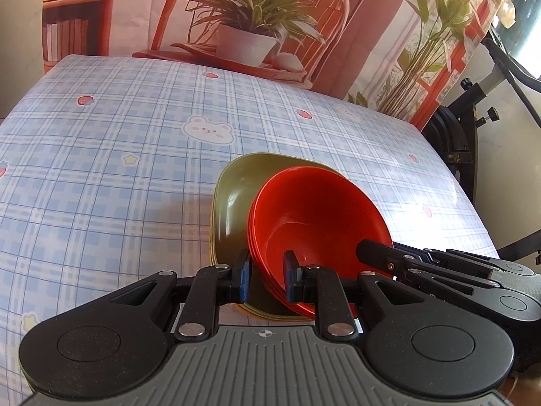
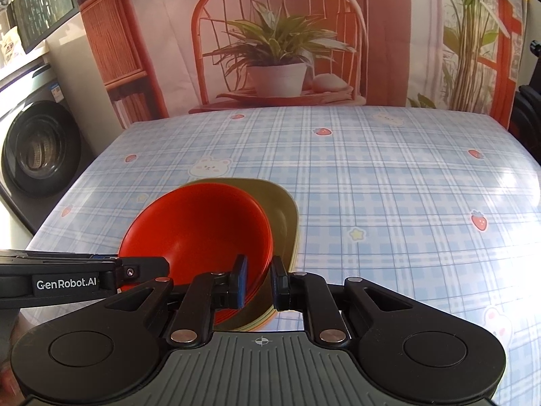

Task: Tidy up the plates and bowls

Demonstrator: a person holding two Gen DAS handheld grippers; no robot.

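The red bowls (image 1: 314,216) are seen nested on the green plates (image 1: 236,196) near the table's (image 1: 118,155) near edge, each gripper (left (image 1: 267,275), right (image 2: 258,279)) clenched on the bowls' rim, so the stacking is judged nearly finished, with only release left.

We look from two wrist cameras, each set low behind its own fingers and facing forward across the checked tablecloth (image 1: 101,155) toward the printed backdrop (image 2: 277,34). The left view comes in from the left, the right from the right — both very near the red bowls (image 1: 314,209) on olive plates (image 1: 233,196), which they share, each glimpsing the other gripper
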